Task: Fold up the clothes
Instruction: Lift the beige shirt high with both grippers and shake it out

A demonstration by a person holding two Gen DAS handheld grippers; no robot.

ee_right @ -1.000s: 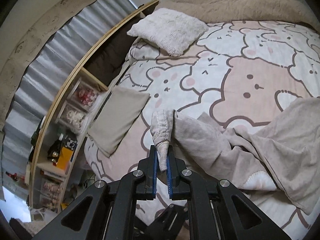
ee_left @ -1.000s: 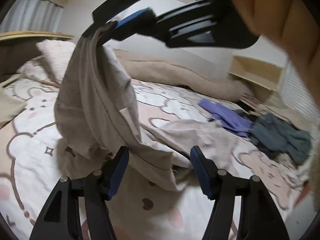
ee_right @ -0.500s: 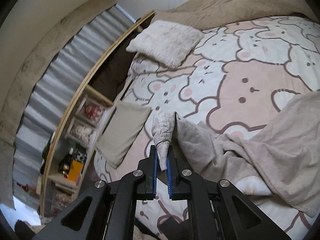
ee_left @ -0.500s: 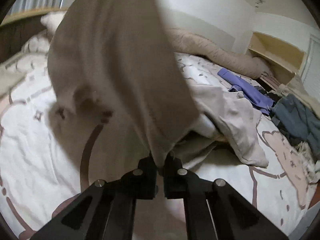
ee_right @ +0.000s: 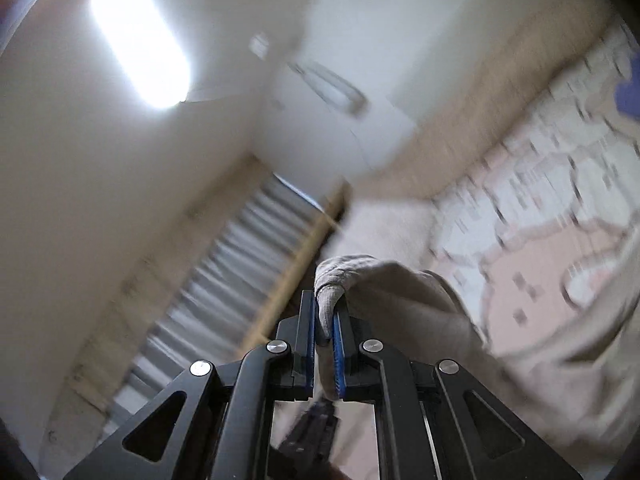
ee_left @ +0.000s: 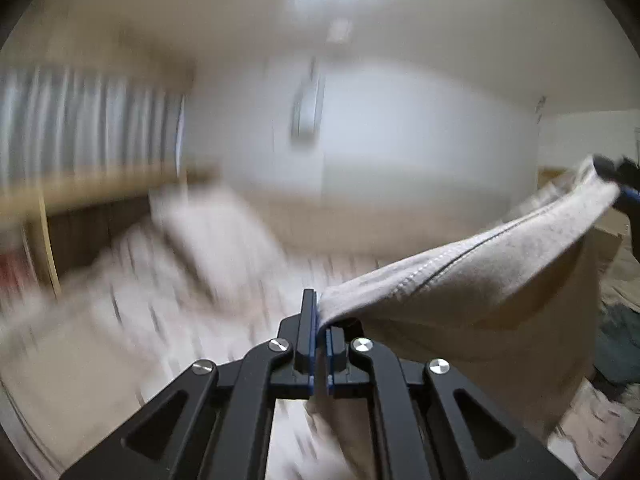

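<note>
A: Where is the left gripper (ee_left: 321, 334)?

B: Low in the middle of its own view. Its jaws are pinched tight on one end of the beige garment (ee_left: 472, 276). The cloth comes out of the jaws and goes off to the right.

A: Which way does the cloth run?

B: Its top edge, with a stitched seam, is stretched long. It climbs from the left gripper up to the far right side. There the right gripper (ee_left: 618, 184) shows as a small dark shape with a bit of blue, holding the other end. The rest of the cloth hangs down under that edge.

A: And what about the right wrist view?

B: The right gripper (ee_right: 325, 334) is nearly closed, and a ribbed end of the garment (ee_right: 404, 300) is squeezed between its blue pads (ee_right: 339, 344). The cloth bulges just past the tips, then falls away to the right and down.

A: What is behind it?

B: The bed (ee_right: 532, 216) with a cartoon print lies below, all blurry. A grey curtain (ee_left: 88, 120) is on the left
</note>
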